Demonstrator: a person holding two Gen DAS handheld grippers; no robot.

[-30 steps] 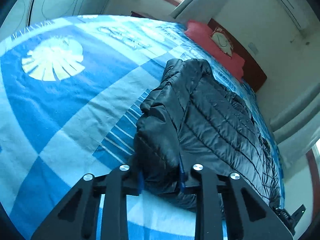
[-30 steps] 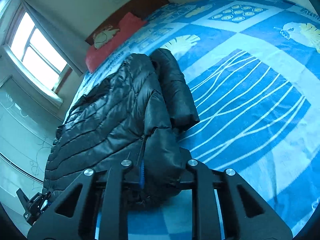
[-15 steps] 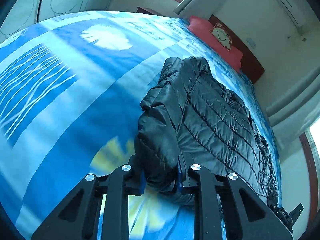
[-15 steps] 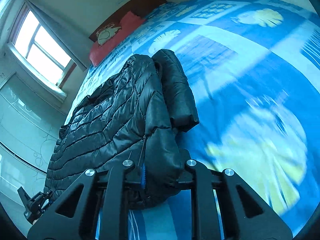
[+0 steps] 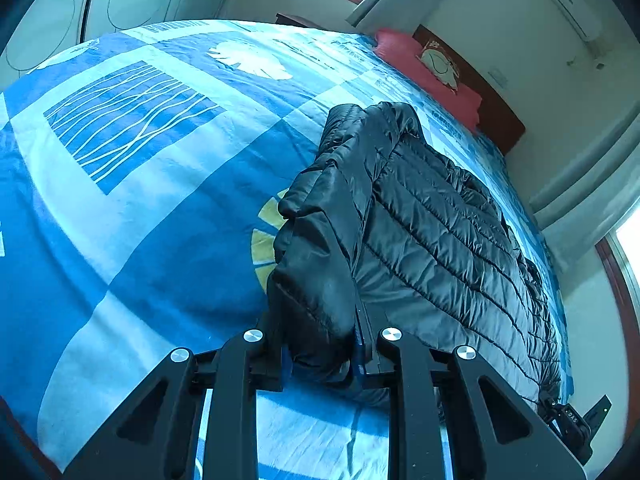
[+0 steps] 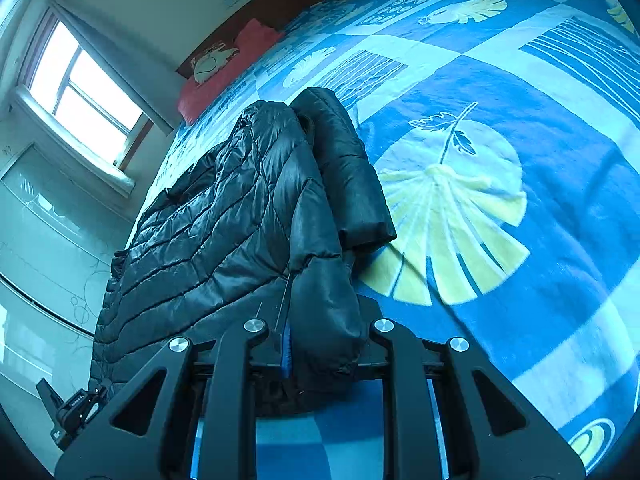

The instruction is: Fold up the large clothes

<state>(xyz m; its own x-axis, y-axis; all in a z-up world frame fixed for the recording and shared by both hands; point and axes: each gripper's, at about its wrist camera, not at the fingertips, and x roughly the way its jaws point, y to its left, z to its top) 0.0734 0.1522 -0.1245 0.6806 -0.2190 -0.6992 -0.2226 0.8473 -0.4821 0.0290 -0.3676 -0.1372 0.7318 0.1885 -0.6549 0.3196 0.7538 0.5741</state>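
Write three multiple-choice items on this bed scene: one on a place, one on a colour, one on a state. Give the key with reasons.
1. Where does the red pillow lie?
A. at the headboard
B. on the jacket
C. on the floor

2. What colour is the jacket?
A. white
B. black
C. yellow

3. How is the left gripper?
A. open, empty
B. out of view
C. shut on the jacket

Key: A, the pillow sits against the brown headboard; B, the quilted fabric is black; C, fabric is pinched between its jaws.
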